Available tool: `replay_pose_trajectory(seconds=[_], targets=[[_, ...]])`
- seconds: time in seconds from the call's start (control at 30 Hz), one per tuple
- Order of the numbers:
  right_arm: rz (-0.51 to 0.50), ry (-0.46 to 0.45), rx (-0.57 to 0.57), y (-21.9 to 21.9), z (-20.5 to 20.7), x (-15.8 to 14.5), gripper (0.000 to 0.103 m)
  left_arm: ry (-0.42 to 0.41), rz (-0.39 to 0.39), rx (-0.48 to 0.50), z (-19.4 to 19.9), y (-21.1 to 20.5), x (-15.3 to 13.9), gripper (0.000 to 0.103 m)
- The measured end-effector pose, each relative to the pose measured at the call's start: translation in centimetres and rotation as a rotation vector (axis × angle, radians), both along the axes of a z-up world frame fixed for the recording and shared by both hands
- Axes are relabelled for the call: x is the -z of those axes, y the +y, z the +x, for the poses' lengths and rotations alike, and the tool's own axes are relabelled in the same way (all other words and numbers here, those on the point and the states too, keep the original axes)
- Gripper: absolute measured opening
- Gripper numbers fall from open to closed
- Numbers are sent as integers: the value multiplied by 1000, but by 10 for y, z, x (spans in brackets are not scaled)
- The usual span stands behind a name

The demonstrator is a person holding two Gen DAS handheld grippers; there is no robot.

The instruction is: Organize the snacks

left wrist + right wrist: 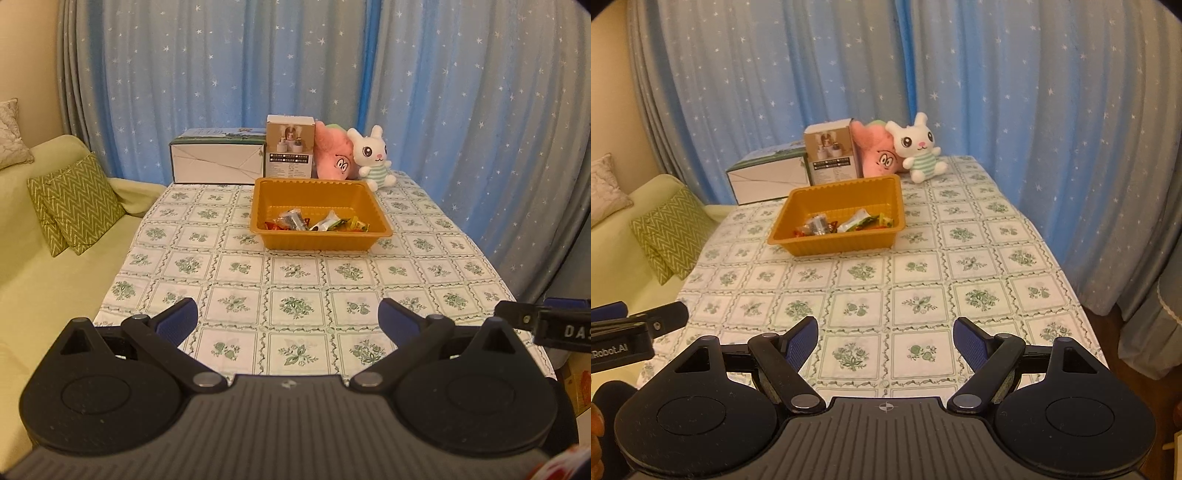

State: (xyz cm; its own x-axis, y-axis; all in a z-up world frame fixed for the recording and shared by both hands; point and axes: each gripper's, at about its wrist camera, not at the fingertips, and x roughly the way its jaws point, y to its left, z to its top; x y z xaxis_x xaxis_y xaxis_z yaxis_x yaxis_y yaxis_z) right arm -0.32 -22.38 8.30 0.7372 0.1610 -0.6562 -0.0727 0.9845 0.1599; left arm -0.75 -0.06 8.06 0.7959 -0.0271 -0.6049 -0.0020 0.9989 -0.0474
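Left gripper (287, 320): fingers wide, holding nothing.
Right gripper (885, 338): fingers wide, holding nothing.
Tray (317, 240): 12 o'clock, snacks (317, 222) inside.

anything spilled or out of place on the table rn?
Nothing stands out. The snacks all lie inside the orange tray, bunched at its near end, none on the tablecloth. The boxes and plush toys stand upright at the far edge. Both hand-held grippers, left and right, are open and hold nothing.

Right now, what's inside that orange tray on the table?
The orange tray holds a small heap of wrapped snacks along its near side; the far half shows bare floor. Anything beneath the heap is covered.
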Motion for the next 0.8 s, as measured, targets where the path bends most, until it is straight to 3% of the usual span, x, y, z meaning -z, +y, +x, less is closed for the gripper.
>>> replay_pose_trajectory(seconds=[0.8], targets=[[-26,-58,-63,16,-26,-20,80,-22,13,-13,-29,4,-17,103]])
